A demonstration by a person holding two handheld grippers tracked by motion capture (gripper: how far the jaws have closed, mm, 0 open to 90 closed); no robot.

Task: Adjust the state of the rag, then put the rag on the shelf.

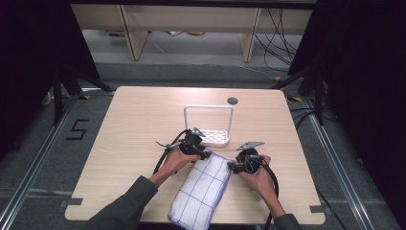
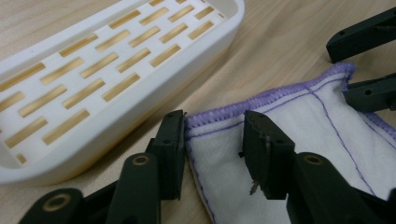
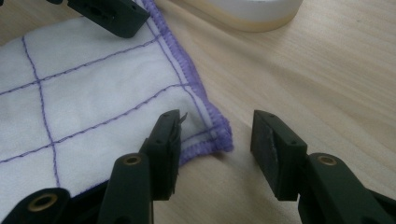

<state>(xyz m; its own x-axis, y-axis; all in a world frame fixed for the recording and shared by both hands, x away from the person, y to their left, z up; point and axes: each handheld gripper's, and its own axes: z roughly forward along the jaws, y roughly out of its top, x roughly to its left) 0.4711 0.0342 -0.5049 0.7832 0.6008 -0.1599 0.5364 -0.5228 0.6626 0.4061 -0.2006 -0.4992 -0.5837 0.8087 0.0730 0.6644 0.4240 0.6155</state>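
Observation:
A folded white cloth point(image 1: 203, 184) with purple grid lines and a purple hem lies on the wooden table, running toward the front edge. My left gripper point(image 1: 203, 154) is at the cloth's far left corner. In the left gripper view its jaws point(image 2: 212, 140) stand open astride that corner of the cloth point(image 2: 299, 121), one at the hem and one over the fabric. My right gripper point(image 1: 231, 166) is at the far right corner. Its jaws point(image 3: 217, 135) are open, one over the cloth point(image 3: 93, 107), the other over bare wood, with the hemmed corner between them.
A white slotted tray point(image 1: 213, 136) with a tall white wire frame point(image 1: 208, 108) stands just beyond the cloth, close to my left gripper; its wall point(image 2: 116, 130) nearly touches the left jaw. A round cable hole point(image 1: 232, 100) sits farther back. People's sleeved forearms enter from the front edge.

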